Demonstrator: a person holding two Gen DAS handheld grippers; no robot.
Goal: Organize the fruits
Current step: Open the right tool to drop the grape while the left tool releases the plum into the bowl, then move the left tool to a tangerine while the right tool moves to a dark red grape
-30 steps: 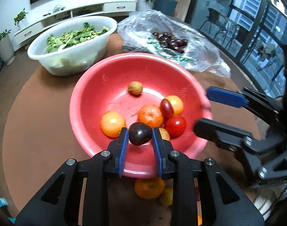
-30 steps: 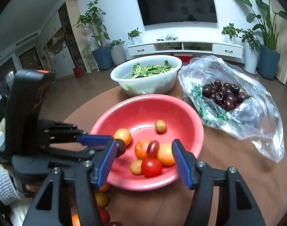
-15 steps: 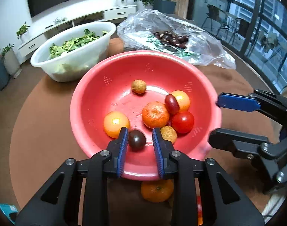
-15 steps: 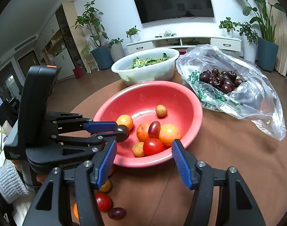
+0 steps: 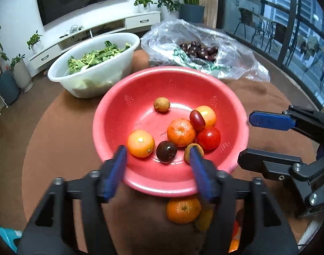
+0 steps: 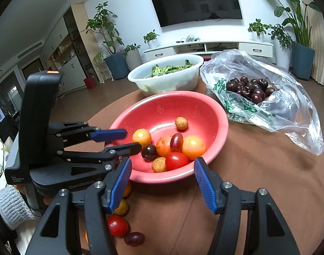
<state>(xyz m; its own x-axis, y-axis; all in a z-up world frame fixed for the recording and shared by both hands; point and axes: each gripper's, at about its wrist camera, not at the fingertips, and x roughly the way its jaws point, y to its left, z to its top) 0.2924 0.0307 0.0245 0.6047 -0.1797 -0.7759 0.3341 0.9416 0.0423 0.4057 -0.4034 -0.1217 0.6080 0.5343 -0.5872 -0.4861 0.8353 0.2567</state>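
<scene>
both tongs, left [image 5: 157, 161] and right [image 6: 162, 179], gape wide, empty, beside the red bowl [image 5: 119, 114].

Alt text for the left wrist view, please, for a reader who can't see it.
The open left gripper hovers at the near rim of a red bowl holding eight fruits, a dark plum lying free between its jaws. The open right gripper waits beside the bowl.

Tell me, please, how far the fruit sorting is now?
Partly done. The red plastic bowl already holds eight fruits, among them a dark purple round fruit. Nothing is in hand: the left gripper and right gripper are both open. Left on the brown table: a red tomato, a purple grape and an orange mandarin.
</scene>
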